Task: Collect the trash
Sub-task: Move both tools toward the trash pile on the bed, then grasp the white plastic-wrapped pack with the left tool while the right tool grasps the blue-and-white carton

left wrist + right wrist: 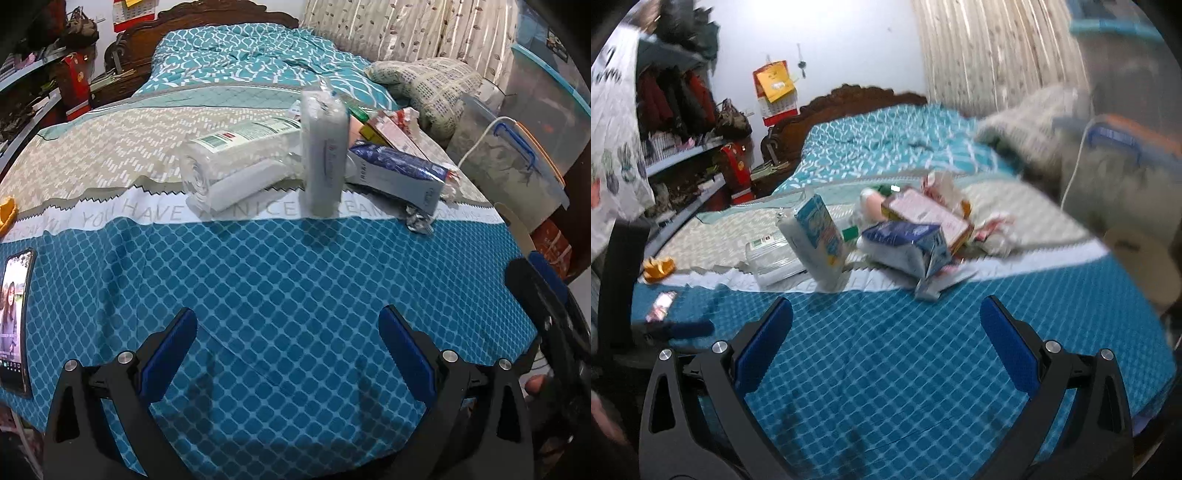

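The upright carton (pixel 325 151) stands mid-bed on the bedspread (pixel 280 280), probably empty, light and crushable; pinch its narrow sides. Beside it lie a clear bottle (pixel 236 162) and blue carton (pixel 399 170). Left gripper (pixel 288 354) and right gripper (pixel 886 343) hover spread, empty.

Both wrist cameras are looking forward and slightly down over the foot of the bed (pixel 280 280), toward the headboard (pixel 857 99). The left view is sitting nearer the pile of packaging (pixel 325 147), while the right view, blurred and seemingly a little further right and back, is facing the same pile (pixel 886 229). Both are sharing the teal bedspread (pixel 905 350) and curtain (pixel 406 29).
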Tool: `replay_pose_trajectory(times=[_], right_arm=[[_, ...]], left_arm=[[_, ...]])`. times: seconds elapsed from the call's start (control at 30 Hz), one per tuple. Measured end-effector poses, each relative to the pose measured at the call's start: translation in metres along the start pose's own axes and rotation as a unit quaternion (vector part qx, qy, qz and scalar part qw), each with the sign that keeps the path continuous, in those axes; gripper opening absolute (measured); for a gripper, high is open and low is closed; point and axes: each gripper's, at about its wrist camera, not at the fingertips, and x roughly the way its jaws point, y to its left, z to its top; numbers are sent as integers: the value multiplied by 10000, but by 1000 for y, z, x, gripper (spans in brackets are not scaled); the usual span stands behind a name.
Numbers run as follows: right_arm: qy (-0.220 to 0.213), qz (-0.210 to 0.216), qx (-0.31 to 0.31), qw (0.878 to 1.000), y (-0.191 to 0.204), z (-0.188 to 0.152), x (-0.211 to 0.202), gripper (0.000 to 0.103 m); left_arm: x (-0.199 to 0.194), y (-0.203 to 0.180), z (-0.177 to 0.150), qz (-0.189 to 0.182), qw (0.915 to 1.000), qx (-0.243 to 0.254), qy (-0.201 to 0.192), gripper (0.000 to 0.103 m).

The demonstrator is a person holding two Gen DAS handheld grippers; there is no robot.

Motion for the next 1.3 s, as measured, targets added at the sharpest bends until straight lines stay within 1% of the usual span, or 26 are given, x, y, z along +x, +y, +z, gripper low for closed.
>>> replay_pose_trajectory(times=[0.07, 0.17, 0.33, 0.4, 0.43, 0.5, 0.57, 0.67, 0.73, 0.9, 1.07, 1.3], right_arm=[[-104, -45, -188, 9998, 3, 0, -2, 100], [-150, -71, -346, 9993, 7, 0, -2, 100], [-136, -173, -357, 9991, 5, 2, -2, 100], [-138, -200, -338, 9991, 3, 3, -3, 99], [-154, -221, -336, 9991, 2, 4, -4, 96], [-162, -222, -335, 9991, 2, 5, -4, 90], [-145, -171, -324, 9992, 1, 6, -4, 81], [-128, -131, -283, 9994, -1, 7, -3, 73], [-121, -107, -248, 9996, -2, 7, -2, 71], [-41, -73, -153, 9998, -6, 6, 0, 71], [4, -60, -9, 10000, -11, 7, 3, 71], [2, -88, 31, 10000, -13, 7, 4, 71]], left_arm=[[0, 3, 5, 107, 9999, 11, -122, 94], [-5, 7, 14, 461, 9978, 101, -466, 94], [-12, 24, 29, 799, 9932, 56, -846, 94], [-15, 34, 36, 967, 9906, 28, -963, 94], [-16, 39, 40, 1028, 9895, -7, -1011, 94], [-18, 47, 46, 1050, 9890, -65, -1042, 94], [-21, 51, 51, 1080, 9882, -100, -1079, 94], [-21, 48, 56, 1130, 9875, -40, -1102, 94], [-19, 44, 57, 1158, 9873, 38, -1089, 94], [-13, 32, 53, 1167, 9874, 204, -1048, 94], [-9, 27, 52, 1258, 9868, 233, -989, 94], [-5, 23, 51, 1327, 9861, 295, -958, 94]])
